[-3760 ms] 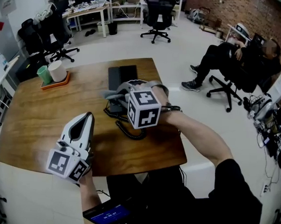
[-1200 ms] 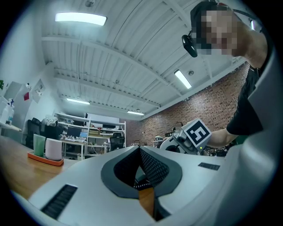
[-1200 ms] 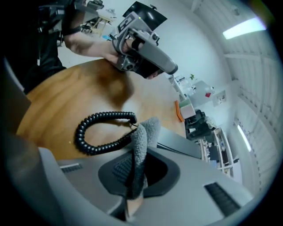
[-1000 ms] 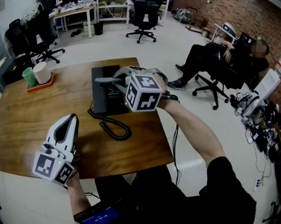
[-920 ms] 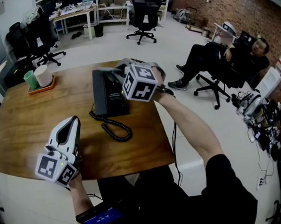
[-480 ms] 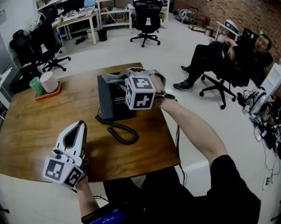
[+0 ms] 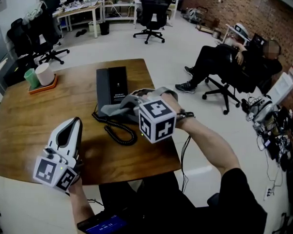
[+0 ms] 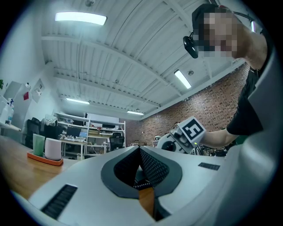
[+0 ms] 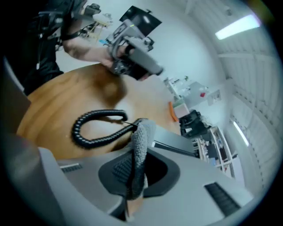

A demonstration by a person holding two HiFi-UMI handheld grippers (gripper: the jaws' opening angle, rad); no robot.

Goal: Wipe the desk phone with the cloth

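right tongs [image 9: 135, 173]: pinching cloth [image 9: 140, 143] at near end of desk phone [image 7: 114, 83] | left tongs [image 8: 140, 152]: closed, empty

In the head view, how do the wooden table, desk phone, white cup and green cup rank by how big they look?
1. Wooden table
2. Desk phone
3. White cup and green cup: nearly alike, the white one slightly wider, so not ranked firmly.

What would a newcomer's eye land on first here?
The right tool clamps a grey cloth at the near end of the black desk phone, beside its coiled cord. The left tool is held shut and empty near the wooden table's front edge.
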